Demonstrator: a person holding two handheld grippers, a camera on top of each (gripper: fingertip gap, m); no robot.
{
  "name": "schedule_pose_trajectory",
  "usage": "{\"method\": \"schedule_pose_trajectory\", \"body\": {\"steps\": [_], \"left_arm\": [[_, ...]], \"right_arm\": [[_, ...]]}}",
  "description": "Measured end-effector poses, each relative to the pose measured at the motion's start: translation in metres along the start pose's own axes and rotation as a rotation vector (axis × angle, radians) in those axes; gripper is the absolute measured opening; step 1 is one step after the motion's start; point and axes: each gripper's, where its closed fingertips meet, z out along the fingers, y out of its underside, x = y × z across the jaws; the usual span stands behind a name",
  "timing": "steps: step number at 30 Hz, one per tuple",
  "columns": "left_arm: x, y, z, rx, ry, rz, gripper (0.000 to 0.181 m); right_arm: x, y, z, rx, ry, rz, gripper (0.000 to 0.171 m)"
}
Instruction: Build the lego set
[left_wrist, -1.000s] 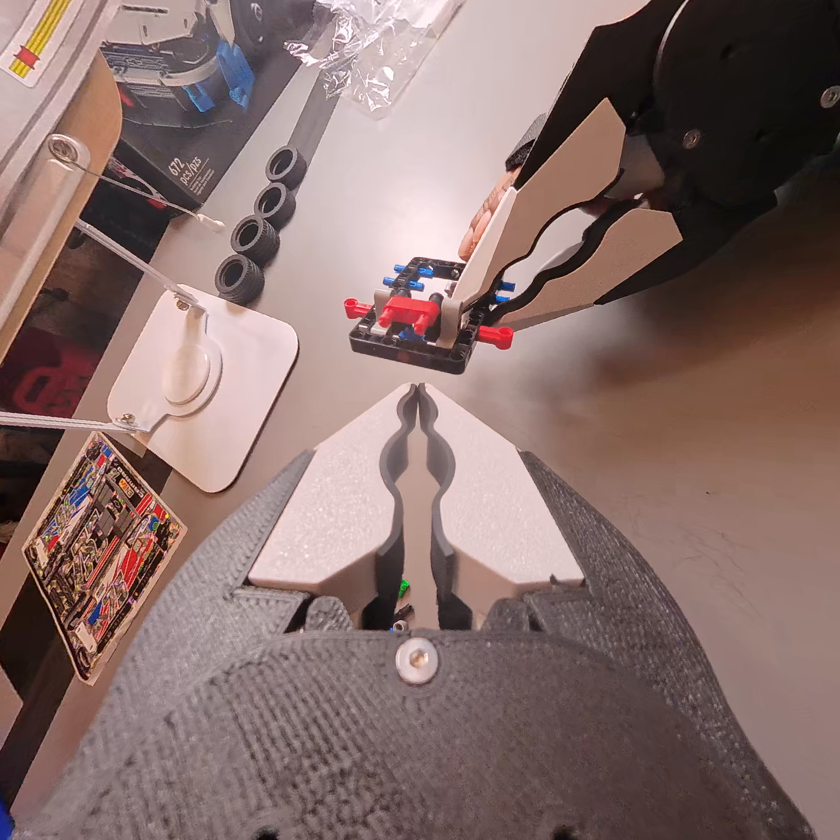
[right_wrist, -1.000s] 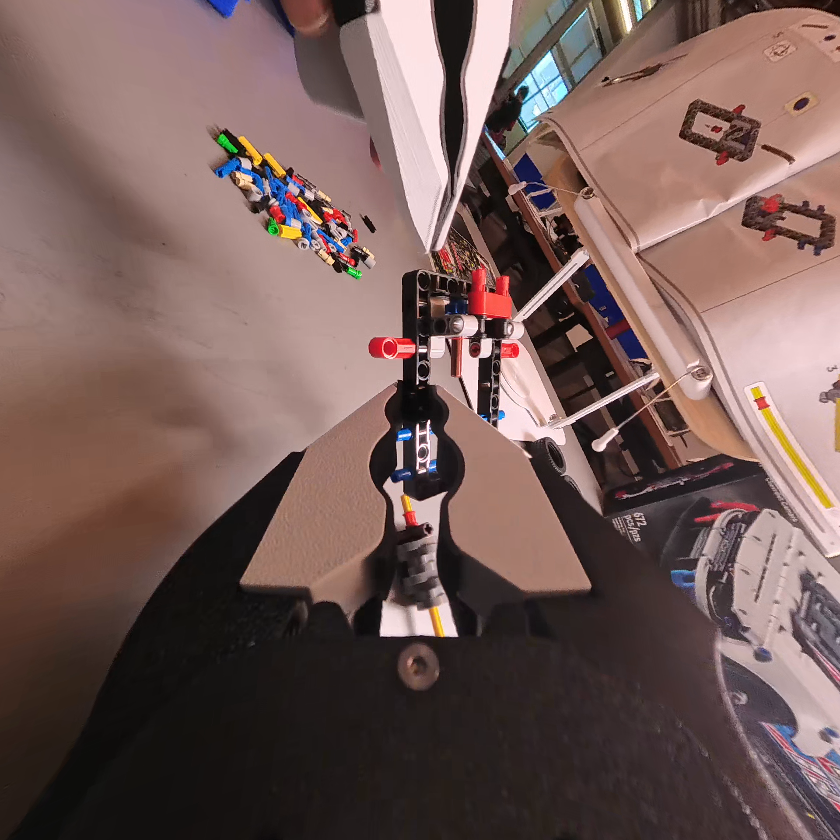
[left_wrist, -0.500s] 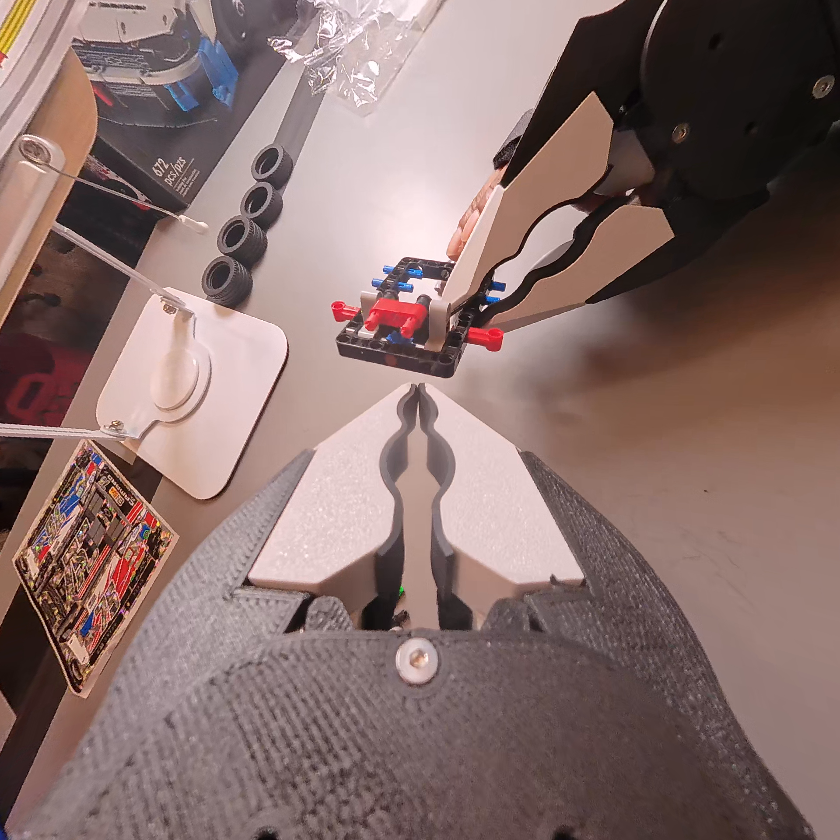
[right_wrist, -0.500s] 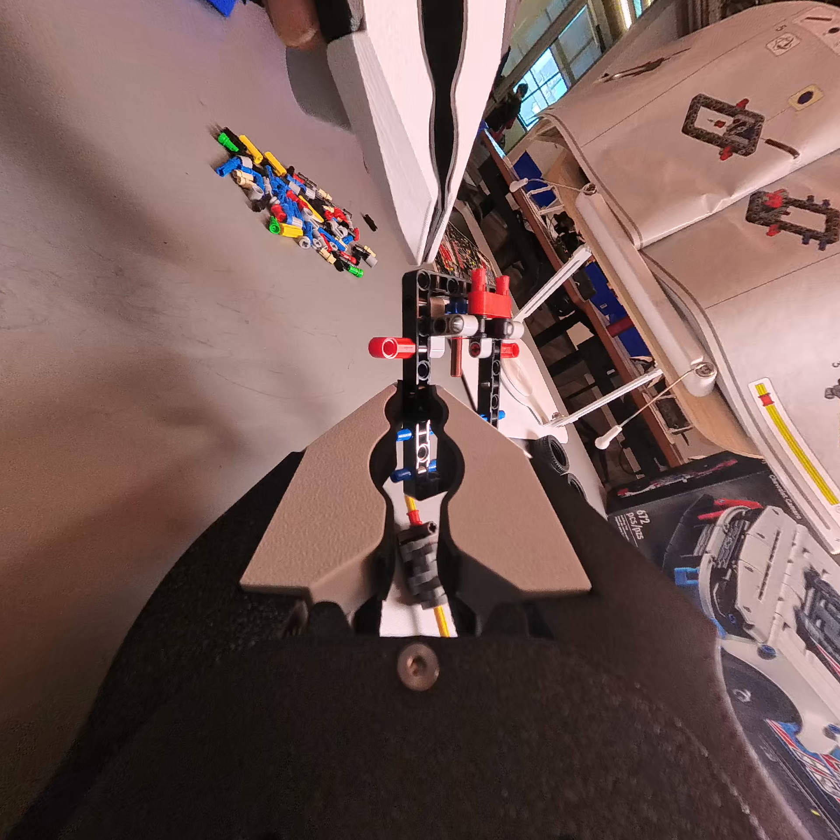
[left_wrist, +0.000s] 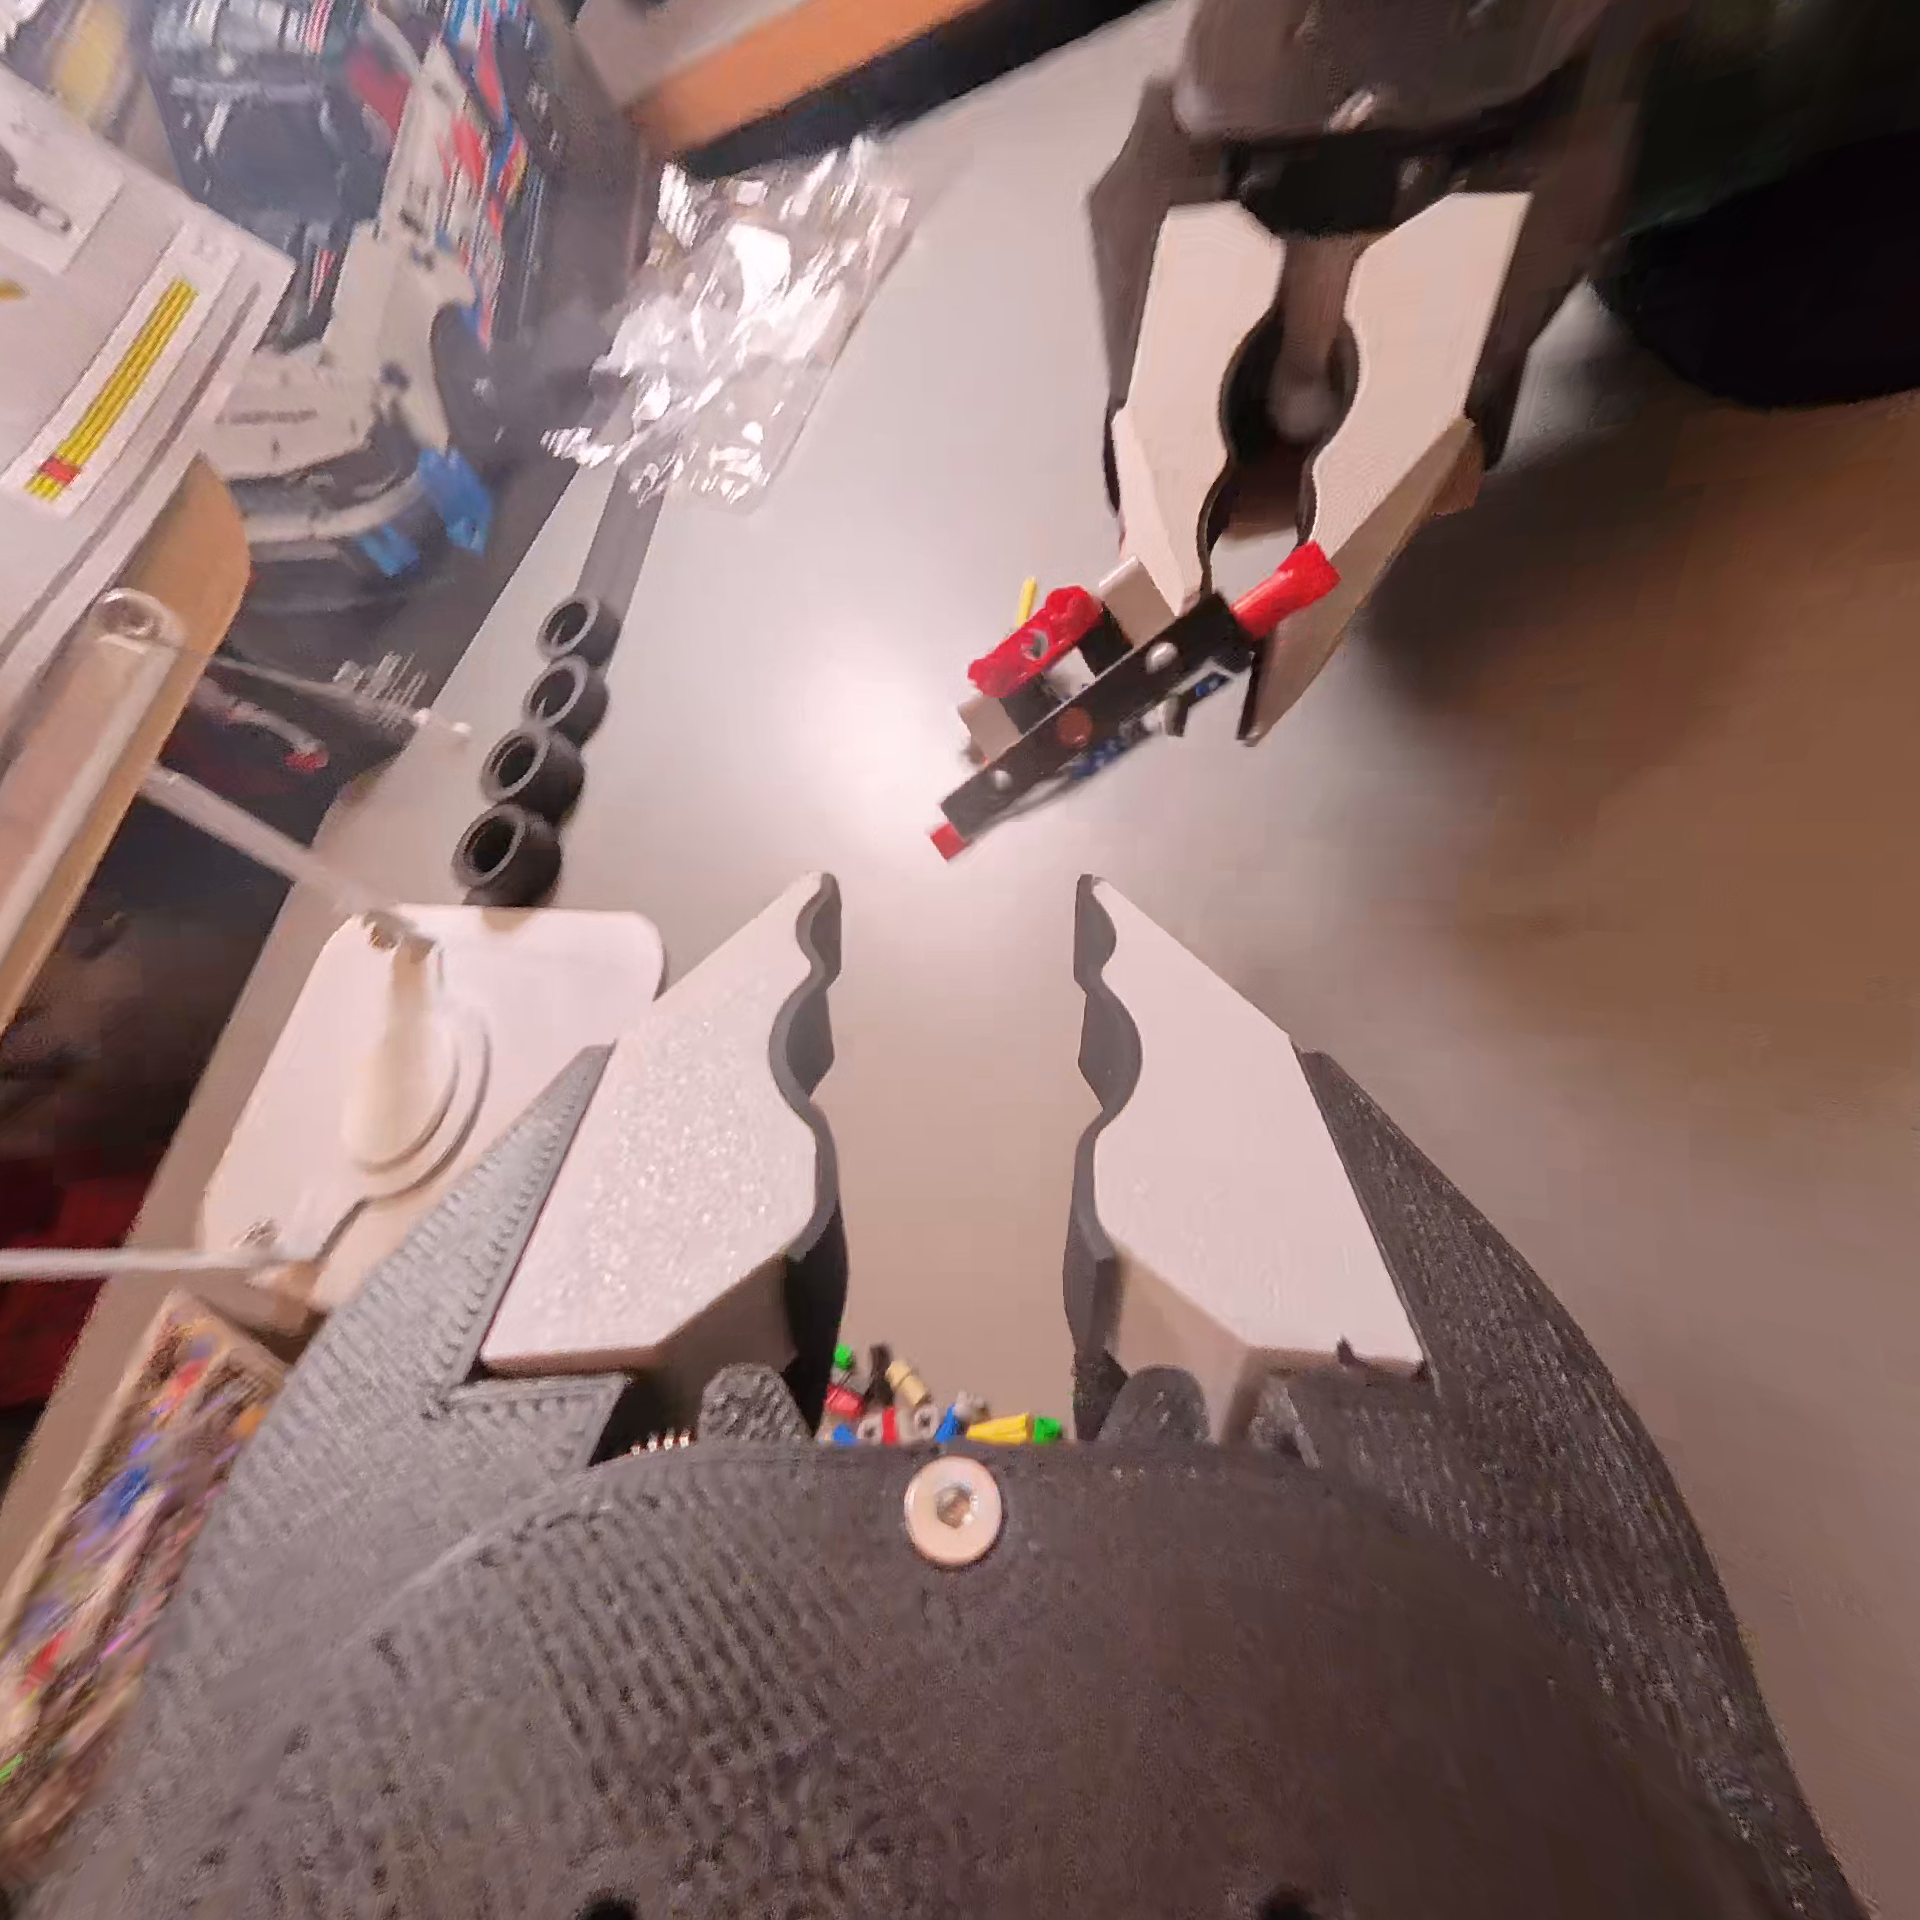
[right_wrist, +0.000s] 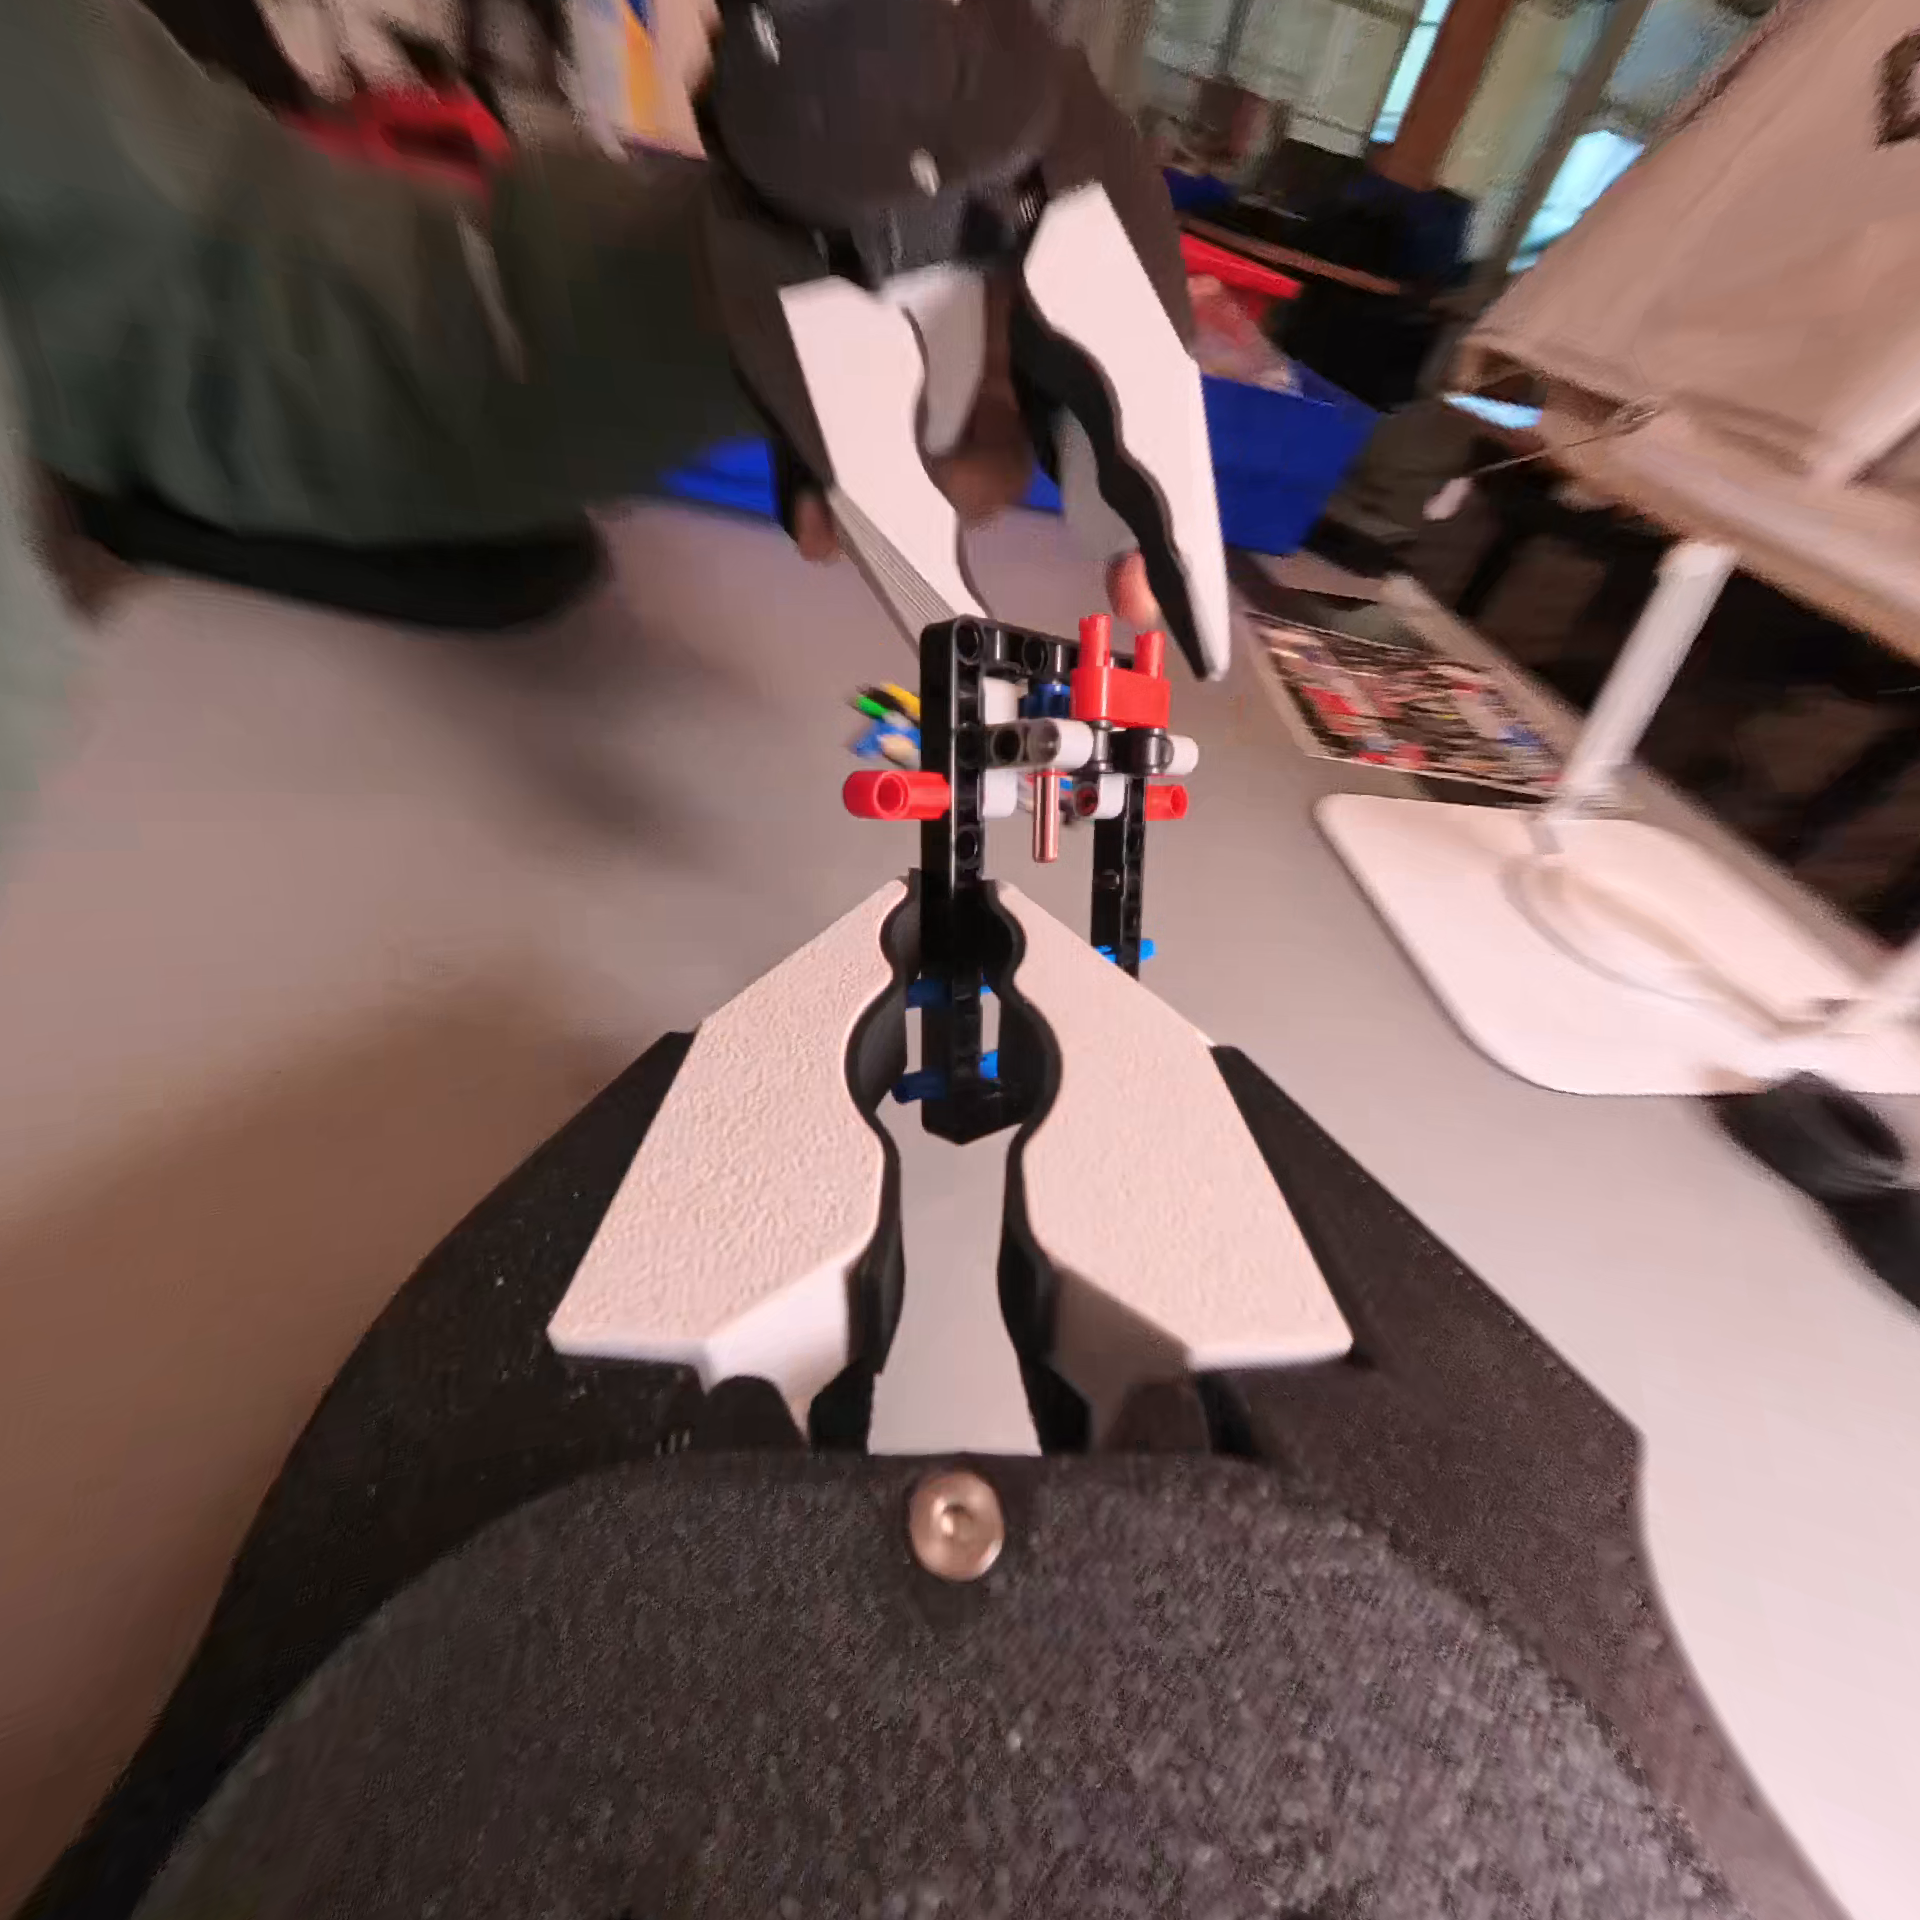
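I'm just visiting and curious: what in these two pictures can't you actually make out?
- Loose bricks, left wrist view: mostly hidden behind the left claw.
- Frame, right wrist view: its lower end sits inside the right claw.
- Sticker sheet, left wrist view: blurred and cut by the edge.
- Person's sleeve, right wrist view: motion-blurred.

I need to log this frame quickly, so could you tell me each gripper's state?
Left gripper: open, holding nothing.
Right gripper: shut on the black lego frame.
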Motion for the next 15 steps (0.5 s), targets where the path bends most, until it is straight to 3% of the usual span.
{"method": "schedule_pose_trajectory", "body": {"steps": [1, 6, 10, 13, 15], "left_arm": [[0.005, -0.005, 0.0, 0.061, 0.049, -0.039, 0.043], [0.031, -0.041, -0.016, 0.33, 0.294, -0.192, 0.022], [0.035, -0.055, -0.021, 0.409, 0.375, -0.304, 0.011], [0.021, -0.051, -0.014, 0.373, 0.369, -0.471, 0.01], [0.009, -0.045, -0.007, 0.357, 0.361, -0.637, 0.008]], "right_arm": [[-0.008, -0.007, -0.003, 0.049, -0.077, 0.093, 0.009], [-0.026, -0.038, -0.02, 0.259, -0.361, 0.425, 0.009], [-0.031, -0.051, -0.03, 0.361, -0.514, 0.588, 0.009], [-0.015, -0.05, -0.029, 0.385, -0.494, 0.708, 0.009], [0.011, -0.04, -0.025, 0.382, -0.36, 0.78, 0.01]]}}
